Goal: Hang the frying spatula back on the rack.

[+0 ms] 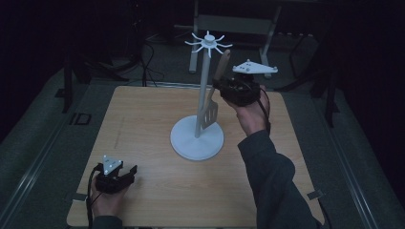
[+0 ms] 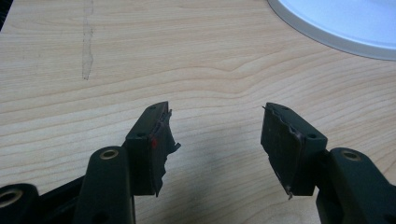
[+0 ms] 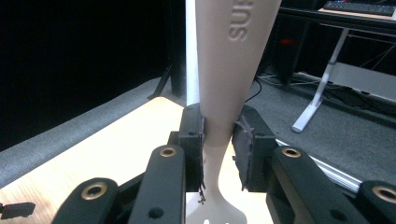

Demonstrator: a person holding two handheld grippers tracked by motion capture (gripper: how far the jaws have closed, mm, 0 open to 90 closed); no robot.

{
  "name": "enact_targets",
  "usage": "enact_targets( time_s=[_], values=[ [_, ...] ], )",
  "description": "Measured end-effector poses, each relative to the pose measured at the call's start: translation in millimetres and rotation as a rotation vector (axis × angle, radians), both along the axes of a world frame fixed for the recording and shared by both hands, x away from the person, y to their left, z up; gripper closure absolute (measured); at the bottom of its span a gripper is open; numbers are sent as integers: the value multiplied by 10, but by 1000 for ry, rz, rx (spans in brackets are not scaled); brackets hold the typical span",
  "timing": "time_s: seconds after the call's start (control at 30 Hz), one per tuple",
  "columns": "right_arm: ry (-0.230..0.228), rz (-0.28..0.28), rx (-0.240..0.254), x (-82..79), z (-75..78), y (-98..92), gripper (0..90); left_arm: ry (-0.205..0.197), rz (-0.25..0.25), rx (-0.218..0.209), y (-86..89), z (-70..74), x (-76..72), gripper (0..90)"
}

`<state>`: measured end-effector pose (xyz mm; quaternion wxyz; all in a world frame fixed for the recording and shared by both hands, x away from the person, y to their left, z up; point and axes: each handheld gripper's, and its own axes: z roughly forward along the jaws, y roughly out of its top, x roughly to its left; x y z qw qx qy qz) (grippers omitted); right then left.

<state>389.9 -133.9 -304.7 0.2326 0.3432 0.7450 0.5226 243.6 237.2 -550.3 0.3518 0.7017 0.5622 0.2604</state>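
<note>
A white stand (image 1: 197,138) with a round base, a tall pole and hooked arms at its top (image 1: 208,43) rises from the middle of the wooden table (image 1: 143,124). My right gripper (image 1: 222,89) is shut on a beige slotted spatula (image 1: 213,100), held upright beside the pole with the handle up and the blade hanging low. In the right gripper view the pads (image 3: 243,144) press the spatula's handle (image 3: 229,65), the pole (image 3: 190,51) just behind it. My left gripper (image 1: 131,172) rests open on the table near the front left corner, nothing between its fingers (image 2: 154,140).
The stand's base edge (image 2: 336,28) lies ahead of the left gripper. Dark floor and grey padding (image 1: 43,143) surround the table. A white table frame (image 1: 229,24) and cables stand behind it.
</note>
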Motion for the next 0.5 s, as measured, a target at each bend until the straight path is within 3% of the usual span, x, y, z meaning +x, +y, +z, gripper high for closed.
enact_targets(
  time_s=[0.5],
  values=[
    [18, 3, -13, 56, -73, 62, 741, -2, 3, -3, 8, 3, -2, 427]
  ],
)
